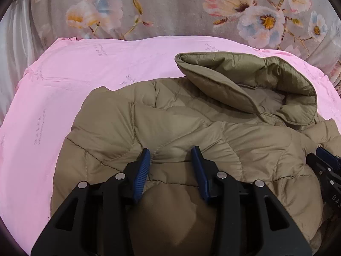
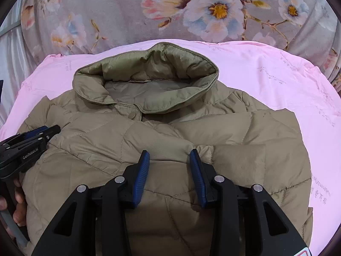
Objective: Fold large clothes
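I see the puffy tan jacket (image 2: pixel 170 140) lying on the pink sheet (image 2: pixel 277 81), hood (image 2: pixel 147 68) at the far end; my left gripper (image 1: pixel 170 155) and right gripper (image 2: pixel 169 155) are both wide apart over it, holding nothing.

Obstacles: khaki quilted jacket (image 2: pixel 149 140) spread over the near and middle part of the bed; its raised hood (image 2: pixel 147 74) stands up at the far end. Left tool (image 1: pixel 170 162) and right tool (image 2: pixel 169 162), fingers apart, sit side by side over the jacket. Free room: bare pink sheet (image 1: pixel 64 89) left, right and beyond the hood, bounded by floral fabric (image 2: pixel 213 10) behind.
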A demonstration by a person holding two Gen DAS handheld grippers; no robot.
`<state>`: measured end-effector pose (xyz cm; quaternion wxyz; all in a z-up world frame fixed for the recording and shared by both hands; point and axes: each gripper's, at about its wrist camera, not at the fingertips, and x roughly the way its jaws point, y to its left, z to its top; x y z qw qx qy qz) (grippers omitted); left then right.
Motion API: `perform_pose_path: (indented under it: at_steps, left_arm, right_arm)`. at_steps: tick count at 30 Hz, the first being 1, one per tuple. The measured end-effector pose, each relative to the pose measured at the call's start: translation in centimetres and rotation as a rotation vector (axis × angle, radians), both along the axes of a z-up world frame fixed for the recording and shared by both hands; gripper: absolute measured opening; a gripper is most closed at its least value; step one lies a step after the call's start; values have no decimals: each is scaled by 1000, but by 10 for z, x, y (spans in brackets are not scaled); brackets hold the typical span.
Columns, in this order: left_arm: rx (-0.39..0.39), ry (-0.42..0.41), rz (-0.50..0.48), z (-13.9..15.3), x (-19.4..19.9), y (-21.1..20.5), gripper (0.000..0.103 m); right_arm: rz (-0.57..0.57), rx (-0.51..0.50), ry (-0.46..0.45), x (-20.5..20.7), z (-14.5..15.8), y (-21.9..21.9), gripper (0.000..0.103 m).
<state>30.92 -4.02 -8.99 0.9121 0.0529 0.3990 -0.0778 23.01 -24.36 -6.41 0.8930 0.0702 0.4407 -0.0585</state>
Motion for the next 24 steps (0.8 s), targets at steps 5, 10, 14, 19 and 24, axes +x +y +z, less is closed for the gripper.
perform_pose_path:
  at_steps: [5,10,14,19,24]
  left_arm:
    - [22,1,3,-2,0,-4,40]
    - [36,2,5,-2,0,-6,40]
    - [39,2,5,-1,0,-7,40]
    - [-8,8,-5,1,1,-2,44]
    - [-153,41,-30,28,-2,18,52]
  right_arm:
    - [-1,10,5,1,-2,-2,37]
    - [-1,18,6,2,-3,-3,38]
    - [-3,39,7,3,-4,-6,38]
    - [-1,86,1,3,-4,-11,40]
    - [-23,191,-9,-3,16,-23,46]
